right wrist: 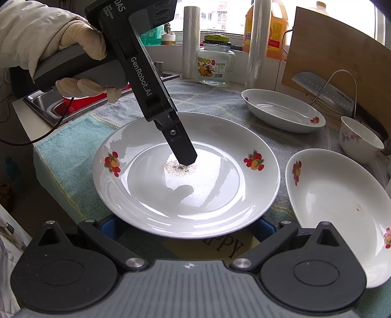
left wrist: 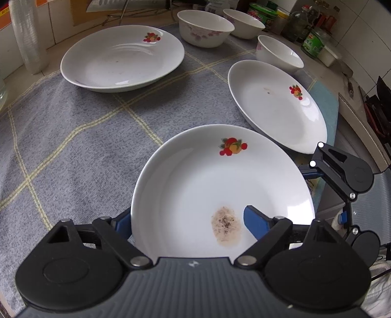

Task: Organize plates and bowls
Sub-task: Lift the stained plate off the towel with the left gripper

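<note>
A white plate with fruit prints and a brown stain (left wrist: 220,186) sits between my left gripper's (left wrist: 188,220) fingers: one blue pad lies inside the plate, the other under its rim, shut on it. The right wrist view shows the same plate (right wrist: 207,195) with the left gripper's finger (right wrist: 182,146) reaching down into its middle. My right gripper (right wrist: 188,230) is open, its blue pads below the plate's near rim. Two more fruit-print plates (left wrist: 122,58) (left wrist: 276,105) and three floral bowls (left wrist: 205,27) (left wrist: 244,23) (left wrist: 278,52) lie on the cloth.
A grey checked cloth (left wrist: 73,137) covers the counter. Jars and bottles (left wrist: 312,41) stand behind the bowls. The right wrist view shows a sink (right wrist: 48,107) at left, a glass jar (right wrist: 215,66), a cutting board (right wrist: 342,61) and a knife (right wrist: 325,90) at the back right.
</note>
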A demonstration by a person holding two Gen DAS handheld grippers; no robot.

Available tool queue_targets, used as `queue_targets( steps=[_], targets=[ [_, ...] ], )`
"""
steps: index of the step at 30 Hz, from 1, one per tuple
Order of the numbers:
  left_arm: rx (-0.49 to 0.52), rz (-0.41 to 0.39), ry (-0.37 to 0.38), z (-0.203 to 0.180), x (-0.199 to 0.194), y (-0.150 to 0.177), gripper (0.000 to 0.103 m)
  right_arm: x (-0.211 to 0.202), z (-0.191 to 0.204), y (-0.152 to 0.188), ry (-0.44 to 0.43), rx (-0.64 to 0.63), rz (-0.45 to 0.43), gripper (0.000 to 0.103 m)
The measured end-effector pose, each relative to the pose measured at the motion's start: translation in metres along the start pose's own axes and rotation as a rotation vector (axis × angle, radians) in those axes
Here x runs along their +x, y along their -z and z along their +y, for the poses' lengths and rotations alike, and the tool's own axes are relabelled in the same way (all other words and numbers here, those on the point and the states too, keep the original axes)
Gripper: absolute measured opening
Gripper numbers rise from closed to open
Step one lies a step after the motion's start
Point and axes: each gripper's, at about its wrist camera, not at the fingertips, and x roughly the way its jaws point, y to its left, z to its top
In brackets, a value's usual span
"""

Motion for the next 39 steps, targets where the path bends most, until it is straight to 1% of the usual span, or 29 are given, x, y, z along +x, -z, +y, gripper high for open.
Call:
queue_targets(
  steps=[11,22,28,39],
  targets=[
    [-0.020,-0.023,0.012,0.003,-0.005,0.005,0.090,-0.001,0.002,-0.005,0.005,0.001,0.014,0.103],
    [-0.042,-0.075,0.000,0.009,-0.027,0.010,0.090,-0.002,0.005,-0.020,-0.006,-0.034,0.011,0.103],
    [-0.058,-0.117,-0.027,0.022,-0.044,0.012,0.090,0.007,0.008,-0.038,-0.022,-0.053,-0.001,0.103],
    [-0.100,-0.157,-0.071,0.063,-0.064,0.021,0.090,0.042,0.018,-0.074,-0.057,-0.113,-0.009,0.103]
  ],
)
